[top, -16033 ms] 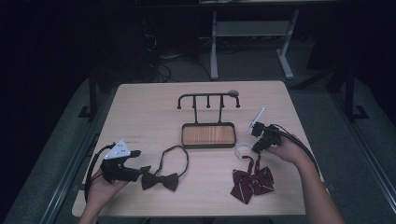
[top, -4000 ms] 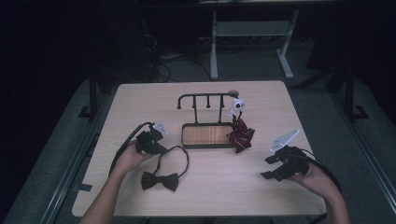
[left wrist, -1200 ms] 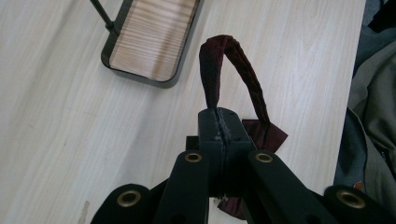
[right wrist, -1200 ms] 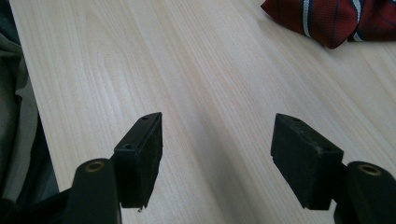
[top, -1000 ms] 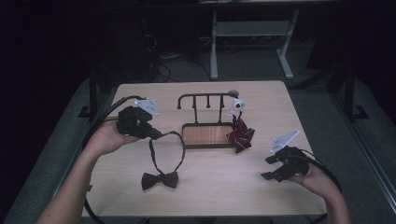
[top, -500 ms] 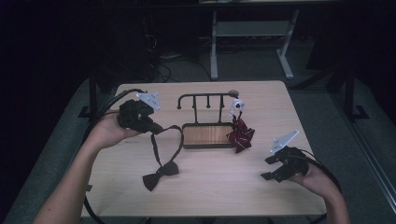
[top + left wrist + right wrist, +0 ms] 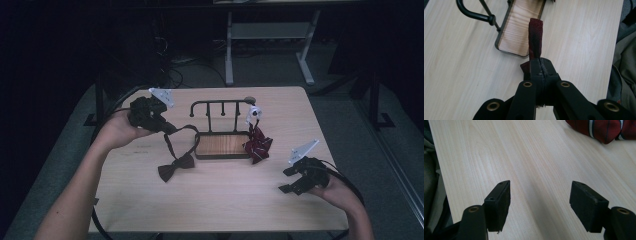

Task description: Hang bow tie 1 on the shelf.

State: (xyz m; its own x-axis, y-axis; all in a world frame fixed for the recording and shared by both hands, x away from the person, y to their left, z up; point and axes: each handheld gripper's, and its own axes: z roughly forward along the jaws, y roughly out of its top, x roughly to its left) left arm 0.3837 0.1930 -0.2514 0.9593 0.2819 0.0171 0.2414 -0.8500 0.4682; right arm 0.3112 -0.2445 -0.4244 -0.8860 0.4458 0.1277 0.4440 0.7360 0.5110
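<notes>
Black right gripper (image 7: 295, 181) rests near the table's (image 7: 225, 210) front edge, jaws spread and empty, while farther back the left gripper (image 7: 167, 128) clenches the strap of a dark bow tie (image 7: 176, 167) dangling beside the wooden-based rack (image 7: 221, 144).

The pale wooden surface (image 7: 225, 200) carries a black hook rack with a wooden base (image 7: 221, 145) near its middle, a dark bow tie (image 7: 176, 168) resting just left of the rack and a red striped bow tie (image 7: 258, 145) against the rack's right end.
</notes>
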